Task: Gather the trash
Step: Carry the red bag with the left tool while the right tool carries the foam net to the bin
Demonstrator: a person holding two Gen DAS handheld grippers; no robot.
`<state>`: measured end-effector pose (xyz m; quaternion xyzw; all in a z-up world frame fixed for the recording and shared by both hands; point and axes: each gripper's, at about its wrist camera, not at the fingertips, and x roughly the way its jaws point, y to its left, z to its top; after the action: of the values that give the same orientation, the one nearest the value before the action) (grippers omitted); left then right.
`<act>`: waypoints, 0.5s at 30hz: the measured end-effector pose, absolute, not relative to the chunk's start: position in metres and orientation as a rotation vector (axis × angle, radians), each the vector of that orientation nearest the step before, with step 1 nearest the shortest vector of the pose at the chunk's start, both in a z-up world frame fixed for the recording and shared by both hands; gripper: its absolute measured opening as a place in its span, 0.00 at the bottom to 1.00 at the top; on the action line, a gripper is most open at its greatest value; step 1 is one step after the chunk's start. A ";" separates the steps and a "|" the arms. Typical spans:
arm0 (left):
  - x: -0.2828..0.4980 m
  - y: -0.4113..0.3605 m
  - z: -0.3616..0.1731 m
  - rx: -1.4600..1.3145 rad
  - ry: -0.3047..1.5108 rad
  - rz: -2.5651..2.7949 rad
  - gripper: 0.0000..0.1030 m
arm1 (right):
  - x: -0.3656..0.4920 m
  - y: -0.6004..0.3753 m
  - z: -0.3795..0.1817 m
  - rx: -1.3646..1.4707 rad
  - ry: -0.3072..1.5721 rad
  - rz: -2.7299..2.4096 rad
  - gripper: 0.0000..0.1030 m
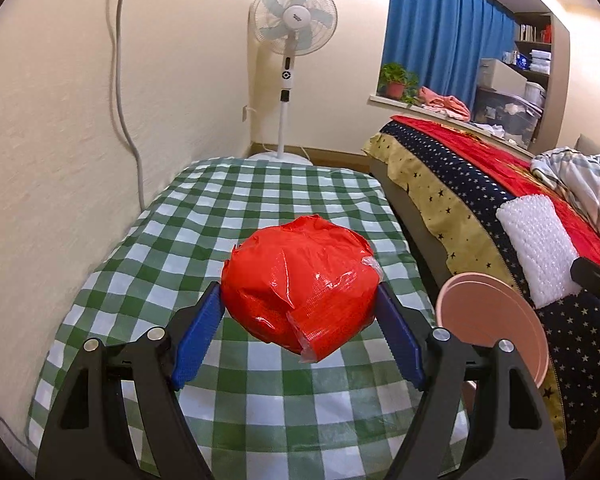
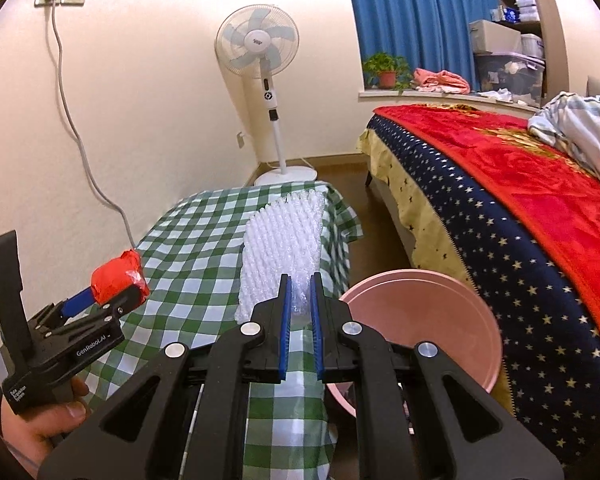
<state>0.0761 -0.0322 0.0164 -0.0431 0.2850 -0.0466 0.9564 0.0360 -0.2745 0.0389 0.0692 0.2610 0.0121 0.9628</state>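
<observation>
Both pieces lifted, neither binned: left claw (image 1: 300, 312) clamps red plastic wad (image 1: 300, 284) above checked bench (image 1: 260, 188), right claw (image 2: 300, 312) pinches white foam netting (image 2: 284, 240); empty-looking pink basin (image 2: 432, 316) at 3 o'clock.

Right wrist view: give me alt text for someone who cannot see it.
The right gripper is shut on white foam netting above a green checked tablecloth. A pink basin sits right of it beside the bed; at left, the left gripper holds a red plastic wad.
</observation>
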 end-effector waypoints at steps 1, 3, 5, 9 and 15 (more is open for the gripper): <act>0.074 -0.033 0.017 -0.088 0.576 -0.099 0.72 | 0.033 -0.277 0.040 0.140 0.524 0.019 0.09; 0.073 -0.035 0.017 -0.087 0.574 -0.105 0.72 | 0.032 -0.280 0.041 0.141 0.520 0.013 0.09; 0.072 -0.038 0.018 -0.088 0.570 -0.111 0.72 | 0.028 -0.283 0.042 0.142 0.516 0.005 0.09; 0.071 -0.040 0.019 -0.090 0.564 -0.121 0.72 | 0.023 -0.286 0.044 0.145 0.509 -0.009 0.09; 0.072 -0.044 0.017 -0.091 0.559 -0.132 0.72 | 0.022 -0.292 0.044 0.150 0.499 -0.035 0.09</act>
<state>0.0717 -0.0440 0.0168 -0.0450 0.2755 -0.0649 0.9580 0.0225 -0.2916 0.0441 0.0742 0.2469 -0.0173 0.9660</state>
